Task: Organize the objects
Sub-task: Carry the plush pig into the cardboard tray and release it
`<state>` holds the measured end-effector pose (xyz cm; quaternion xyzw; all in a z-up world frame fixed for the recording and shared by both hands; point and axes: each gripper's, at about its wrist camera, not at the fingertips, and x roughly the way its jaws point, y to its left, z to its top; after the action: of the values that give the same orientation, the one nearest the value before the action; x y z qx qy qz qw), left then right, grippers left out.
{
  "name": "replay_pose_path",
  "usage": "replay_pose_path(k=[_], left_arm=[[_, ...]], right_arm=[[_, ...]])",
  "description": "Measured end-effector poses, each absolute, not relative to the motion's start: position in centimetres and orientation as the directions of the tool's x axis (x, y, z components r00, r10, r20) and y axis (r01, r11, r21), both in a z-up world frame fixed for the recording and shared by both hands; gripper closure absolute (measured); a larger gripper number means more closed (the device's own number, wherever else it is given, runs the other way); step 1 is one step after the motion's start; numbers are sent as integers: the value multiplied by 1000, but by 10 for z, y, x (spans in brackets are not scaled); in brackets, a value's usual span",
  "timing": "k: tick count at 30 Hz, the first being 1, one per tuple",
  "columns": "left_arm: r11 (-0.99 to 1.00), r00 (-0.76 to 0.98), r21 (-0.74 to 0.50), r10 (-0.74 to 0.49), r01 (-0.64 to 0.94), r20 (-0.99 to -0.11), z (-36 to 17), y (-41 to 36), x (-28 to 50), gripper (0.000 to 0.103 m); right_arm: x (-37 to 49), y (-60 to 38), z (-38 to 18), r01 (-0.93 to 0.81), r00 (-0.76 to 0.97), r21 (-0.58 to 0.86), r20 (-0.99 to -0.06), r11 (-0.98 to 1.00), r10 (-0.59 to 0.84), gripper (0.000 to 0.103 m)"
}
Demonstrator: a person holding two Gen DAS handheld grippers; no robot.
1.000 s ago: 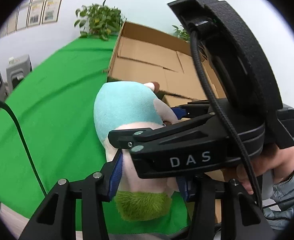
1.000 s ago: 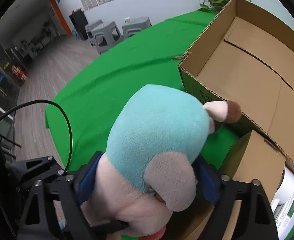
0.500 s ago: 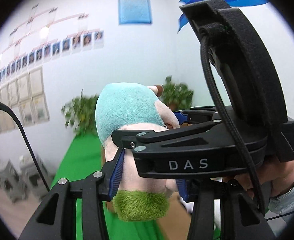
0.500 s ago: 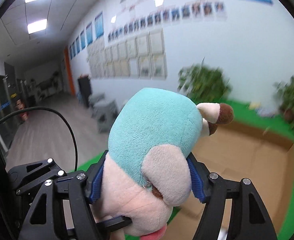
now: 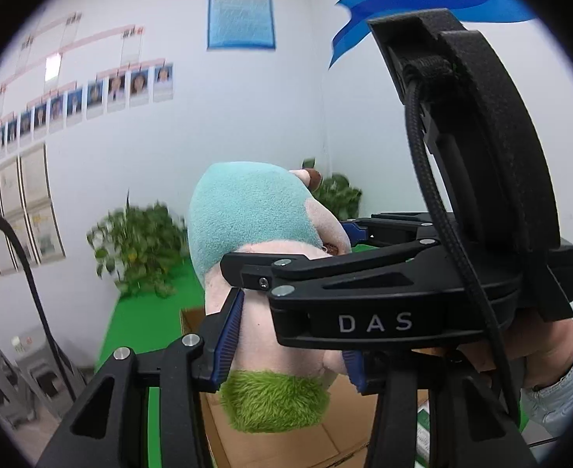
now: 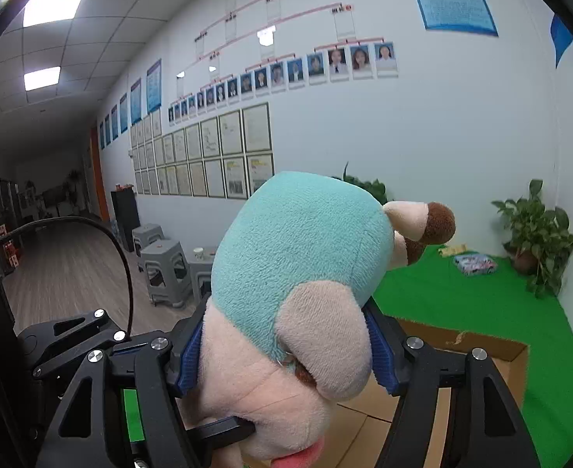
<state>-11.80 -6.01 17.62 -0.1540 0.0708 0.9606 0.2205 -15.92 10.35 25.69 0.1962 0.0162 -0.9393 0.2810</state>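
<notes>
A plush toy (image 6: 298, 257) w/ a teal cap, pale pink face and brown-tipped horns is held in the air by both grippers at once, above an open cardboard box (image 6: 462, 345) that sits on a green-covered surface (image 6: 481, 300).

R gripper (image 6: 282, 355): jaws clamped on the plush's head, blue pads pressed into the fur on both sides just below the cap; one pink ear bulges over the pad at picture right. The jaws have just been closing, w/ the plush between them. A bit of pink tongue shows at the bottom edge.

L gripper (image 5: 290, 345): jaws clamped on the plush lower down, pads at both sides of the pink body, a tuft of green fur (image 5: 275, 399) hanging just under them. In the L wrist view the R gripper crosses in front, marked "DAS", w/ a hand (image 5: 536, 351) and a light blue sleeve behind it.

Beyond the box: a potted plant (image 6: 536, 234) in the corner and a small pack (image 6: 475, 264) lying on the green cloth near it. Grey stools (image 6: 165, 269) are seen by the wall w/ framed papers and photo rows.
</notes>
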Motion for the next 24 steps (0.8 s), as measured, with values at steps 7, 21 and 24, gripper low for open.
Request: replay_pose_path(k=[7, 21, 24], left_arm=[[-913, -772, -73, 380, -402, -509, 88, -88, -157, 58], [-934, -649, -193, 349, -301, -676, -12, -110, -154, 58], [-939, -661, -194, 337, -283, -670, -8, -115, -137, 58]], right_arm=[[-262, 30, 137, 544, -642, 183, -538, -819, -547, 37], [-316, -21, -61, 496, -518, 213, -705, -842, -484, 33], [-321, -27, -66, 498, -523, 190, -712, -846, -468, 28]])
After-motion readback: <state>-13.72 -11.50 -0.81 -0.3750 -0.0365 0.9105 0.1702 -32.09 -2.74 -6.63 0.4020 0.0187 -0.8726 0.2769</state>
